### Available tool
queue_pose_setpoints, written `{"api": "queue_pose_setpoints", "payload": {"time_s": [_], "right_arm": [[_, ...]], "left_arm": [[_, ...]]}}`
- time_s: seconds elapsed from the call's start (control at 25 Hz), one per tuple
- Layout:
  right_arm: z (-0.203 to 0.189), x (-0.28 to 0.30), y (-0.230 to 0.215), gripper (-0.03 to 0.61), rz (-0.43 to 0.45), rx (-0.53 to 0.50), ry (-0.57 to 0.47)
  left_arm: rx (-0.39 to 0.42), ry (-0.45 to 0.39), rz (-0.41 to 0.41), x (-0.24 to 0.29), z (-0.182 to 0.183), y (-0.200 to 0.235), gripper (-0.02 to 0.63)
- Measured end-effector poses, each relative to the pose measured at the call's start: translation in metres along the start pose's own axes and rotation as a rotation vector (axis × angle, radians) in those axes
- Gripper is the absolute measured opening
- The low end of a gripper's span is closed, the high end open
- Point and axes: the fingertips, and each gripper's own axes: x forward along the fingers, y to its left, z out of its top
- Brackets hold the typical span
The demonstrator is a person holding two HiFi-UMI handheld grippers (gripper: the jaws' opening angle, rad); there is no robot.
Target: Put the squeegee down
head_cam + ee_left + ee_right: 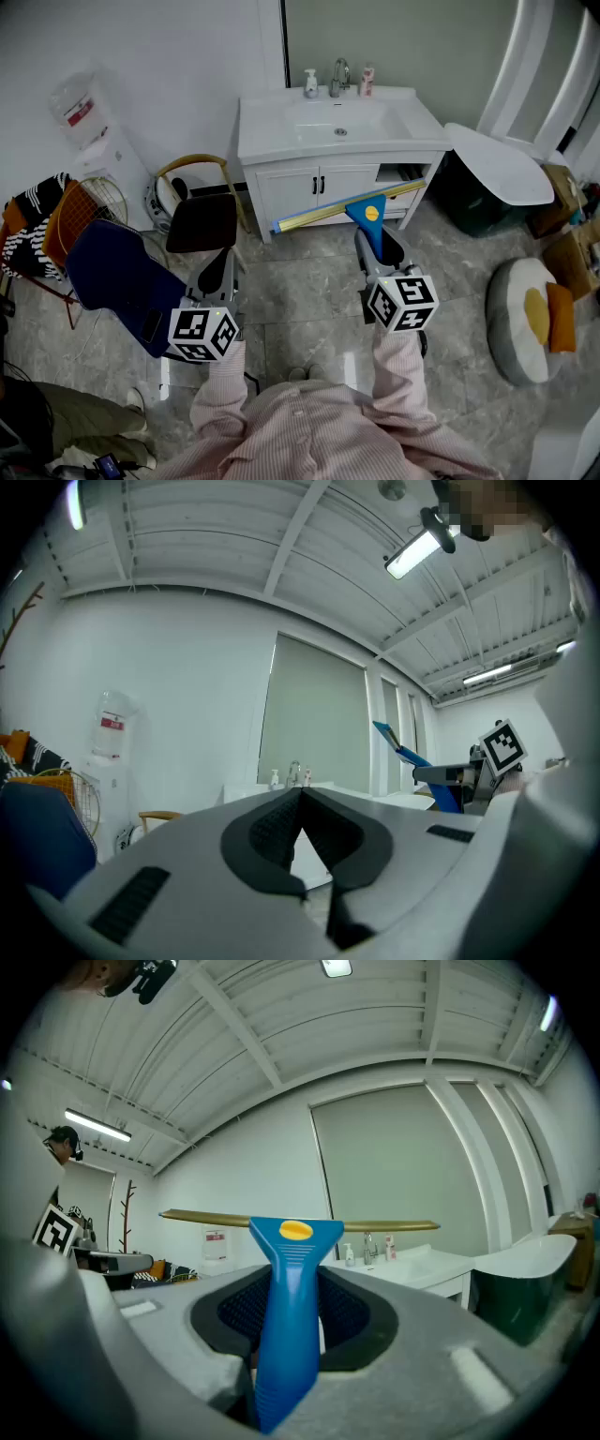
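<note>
The squeegee [367,217] has a blue handle with a yellow spot and a long brass-coloured blade that lies crosswise in front of the vanity. My right gripper [377,246] is shut on its handle and holds it up, roughly level. In the right gripper view the handle [292,1269] stands upright between the dark pads, with the blade across the top. My left gripper [223,274] is at the left at about the same height. Its jaws [300,794] meet at the tips with nothing between them. The left gripper view shows the squeegee [401,748] off to the right.
A white vanity [281,141] with a sink, a faucet and small bottles stands ahead; one drawer [405,187] on its right is pulled out. A dark chair [202,221] and a blue chair [117,272] are at the left. A white tub edge [502,167] and a floor cushion [530,319] are at the right.
</note>
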Motion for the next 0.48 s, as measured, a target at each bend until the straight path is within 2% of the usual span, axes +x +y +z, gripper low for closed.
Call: {"api": "queue_pose_setpoints", "payload": {"time_s": [0.48], "right_arm": [[-0.009,0.002,-0.019,0.13,0.029,0.017,-0.007]], "left_arm": [[-0.021,-0.01,0.028,0.008,-0.006,-0.011,-0.003]]}}
